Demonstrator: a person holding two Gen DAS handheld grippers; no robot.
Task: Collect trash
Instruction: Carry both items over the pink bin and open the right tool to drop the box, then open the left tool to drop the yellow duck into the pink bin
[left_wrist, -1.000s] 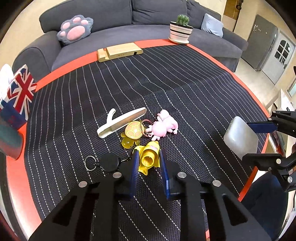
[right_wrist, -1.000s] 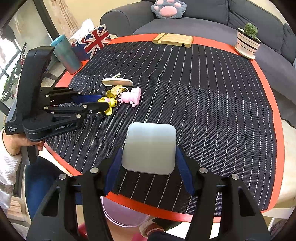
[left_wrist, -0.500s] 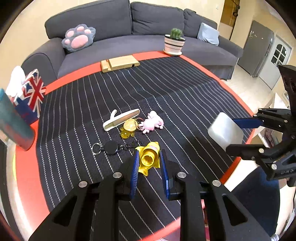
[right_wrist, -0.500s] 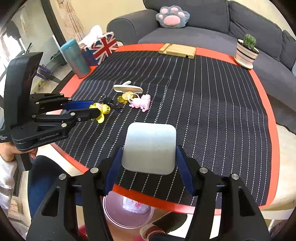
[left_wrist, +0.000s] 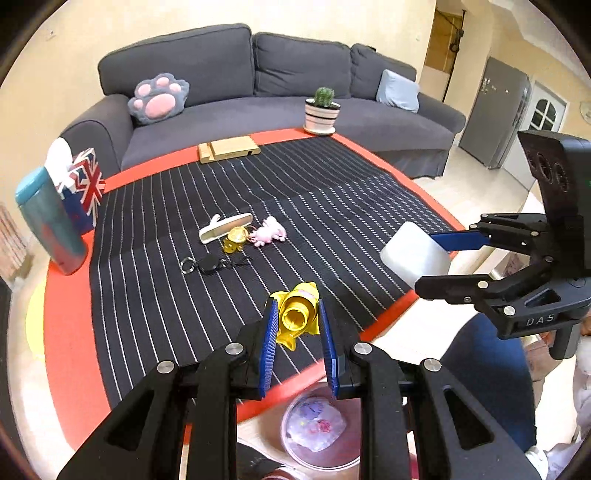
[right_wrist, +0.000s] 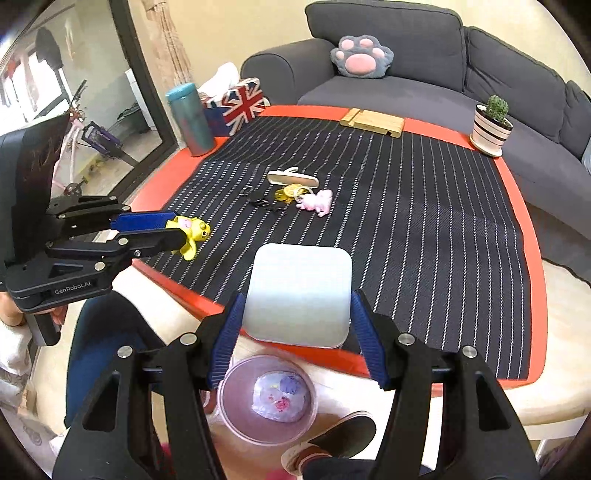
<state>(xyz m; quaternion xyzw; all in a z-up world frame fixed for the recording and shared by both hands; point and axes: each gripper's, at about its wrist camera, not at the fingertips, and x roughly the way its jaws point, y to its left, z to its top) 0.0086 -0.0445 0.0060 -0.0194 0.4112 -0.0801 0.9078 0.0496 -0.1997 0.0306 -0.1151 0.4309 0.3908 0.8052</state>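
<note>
My left gripper (left_wrist: 295, 319) is shut on a yellow toy (left_wrist: 297, 314), held above the near edge of the striped table. The same toy (right_wrist: 190, 232) shows in the right wrist view at the left gripper (right_wrist: 173, 230). My right gripper (right_wrist: 297, 306) is shut on a flat white square lid (right_wrist: 299, 295), also lifted over the table edge; the lid (left_wrist: 413, 254) appears at the right of the left wrist view. A clear round bin (right_wrist: 266, 400) with crumpled trash stands on the floor below both grippers and shows as the bin (left_wrist: 317, 428) under the left fingers.
On the striped mat (left_wrist: 332, 206) lie a white shoehorn-like piece (left_wrist: 225, 230), a yellow turtle keyring (left_wrist: 236, 240), a pink toy (left_wrist: 271, 232) and a black reel keyring (left_wrist: 208, 264). A teal tumbler (left_wrist: 48, 221), flag tissue box (left_wrist: 85, 188), wooden stand (left_wrist: 229, 147) and cactus pot (left_wrist: 321, 114) line the edges. A shoe (right_wrist: 332, 439) is by the bin.
Both grippers have drawn back and up from the table middle toward its near edge, carrying the yellow toy and the white lid. The floor bin has come into view beneath them.
</note>
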